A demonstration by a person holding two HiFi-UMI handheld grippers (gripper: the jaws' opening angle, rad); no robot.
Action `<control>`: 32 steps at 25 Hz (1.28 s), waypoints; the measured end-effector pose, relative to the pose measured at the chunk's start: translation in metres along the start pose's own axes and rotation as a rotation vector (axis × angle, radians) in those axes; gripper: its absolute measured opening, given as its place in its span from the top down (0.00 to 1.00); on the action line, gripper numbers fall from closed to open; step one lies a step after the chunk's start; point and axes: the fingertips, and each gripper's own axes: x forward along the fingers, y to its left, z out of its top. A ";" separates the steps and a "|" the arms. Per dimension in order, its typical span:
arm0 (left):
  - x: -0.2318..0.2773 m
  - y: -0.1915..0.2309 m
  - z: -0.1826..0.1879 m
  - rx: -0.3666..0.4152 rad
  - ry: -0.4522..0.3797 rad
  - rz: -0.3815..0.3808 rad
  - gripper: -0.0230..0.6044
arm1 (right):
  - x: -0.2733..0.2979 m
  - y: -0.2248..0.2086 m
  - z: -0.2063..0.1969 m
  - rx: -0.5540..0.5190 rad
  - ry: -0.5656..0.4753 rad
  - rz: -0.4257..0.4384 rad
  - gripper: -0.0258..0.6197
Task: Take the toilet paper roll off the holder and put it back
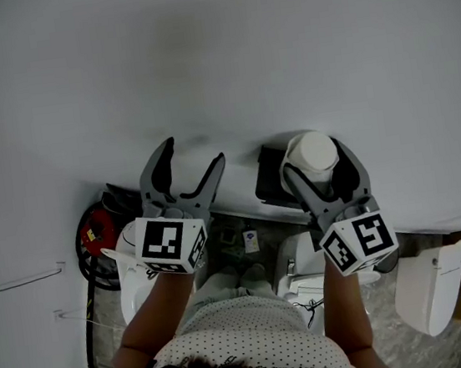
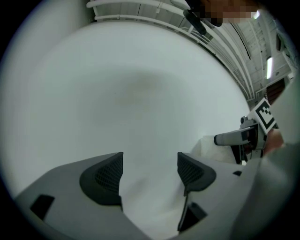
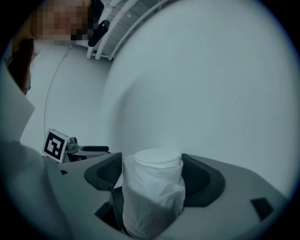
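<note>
Hard to pin the exact step: either lifting off or just seating back, no way to call it from this alone. Wide spread on the right gripper jaws, with the toilet paper roll standing upright between them, a pad touching each side, so pinching the roll by the look of it. Loose wrap of paper around the lower part, sagging a bit below the pads. Something black tucked under and to the left of those jaws, right against the roll, probably the holder, mounted on the white wall straight ahead of the jaws. Can't tell which: roll still seated on it, or hanging free in the grip.

Left gripper up beside the right one, well apart from the roll, jaws spread with nothing between them but wall. Just idling, seems like.

Next move, guessing here. If still on: a straight pull away from the holder along its peg or arm, gentle squeeze only, to avoid denting soft paper or snagging the loose sheet. If already free: lining the core back up with the holder before letting go. Worth keeping the empty left jaws ready to steady the holder in case of wobble
</note>
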 end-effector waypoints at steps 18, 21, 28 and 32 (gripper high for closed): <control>0.002 0.001 0.004 -0.008 -0.005 -0.010 0.41 | 0.014 -0.008 -0.008 0.000 0.019 -0.001 0.44; 0.004 0.002 0.005 -0.020 -0.005 -0.008 0.41 | 0.015 -0.012 -0.008 -0.003 0.018 -0.012 0.50; 0.007 -0.003 0.007 -0.015 -0.009 -0.017 0.42 | 0.016 -0.013 -0.009 -0.015 0.012 -0.032 0.51; 0.005 -0.004 0.007 -0.016 -0.012 -0.019 0.42 | 0.018 -0.013 -0.011 -0.006 0.018 -0.028 0.51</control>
